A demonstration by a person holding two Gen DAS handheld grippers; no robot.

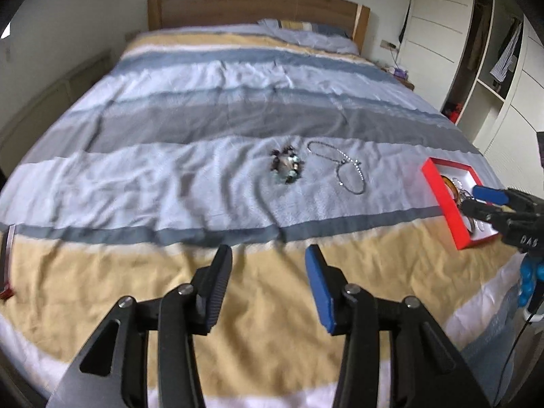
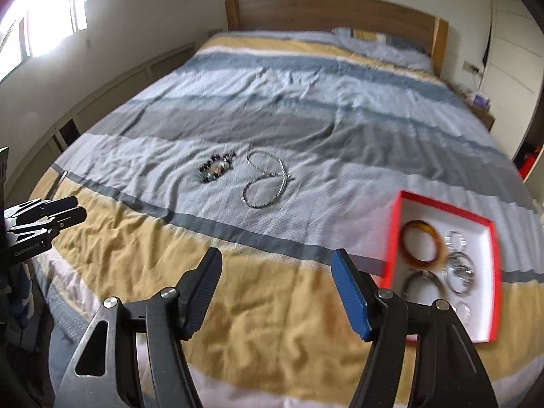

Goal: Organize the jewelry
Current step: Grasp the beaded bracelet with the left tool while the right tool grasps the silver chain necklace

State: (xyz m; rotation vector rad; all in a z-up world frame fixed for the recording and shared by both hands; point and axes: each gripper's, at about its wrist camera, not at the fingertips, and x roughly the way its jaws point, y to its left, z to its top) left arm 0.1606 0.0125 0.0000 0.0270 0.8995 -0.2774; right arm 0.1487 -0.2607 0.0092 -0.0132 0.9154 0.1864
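Note:
A dark beaded bracelet [image 1: 286, 166] [image 2: 216, 169] and a silver chain necklace [image 1: 343, 166] [image 2: 267, 183] lie side by side on the pale blue stripe of the bedspread. A red box with a white inside [image 1: 445, 204] [image 2: 394, 238] sits to their right; it holds an amber bangle [image 2: 422, 244] and several silver rings and bangles. My left gripper [image 1: 268, 260] is open and empty, above the yellow stripe, short of the bracelet. My right gripper [image 2: 277, 261] is open and empty, just left of the box; in the left wrist view it [image 1: 471, 199] hangs over the box.
The striped bedspread [image 1: 170, 176] covers the whole bed, with a wooden headboard [image 1: 255, 3] and pillow at the far end. A wardrobe [image 1: 476, 51] stands on the right, a low cabinet along the left wall [image 2: 102, 102]. The bed's near edge is right below the grippers.

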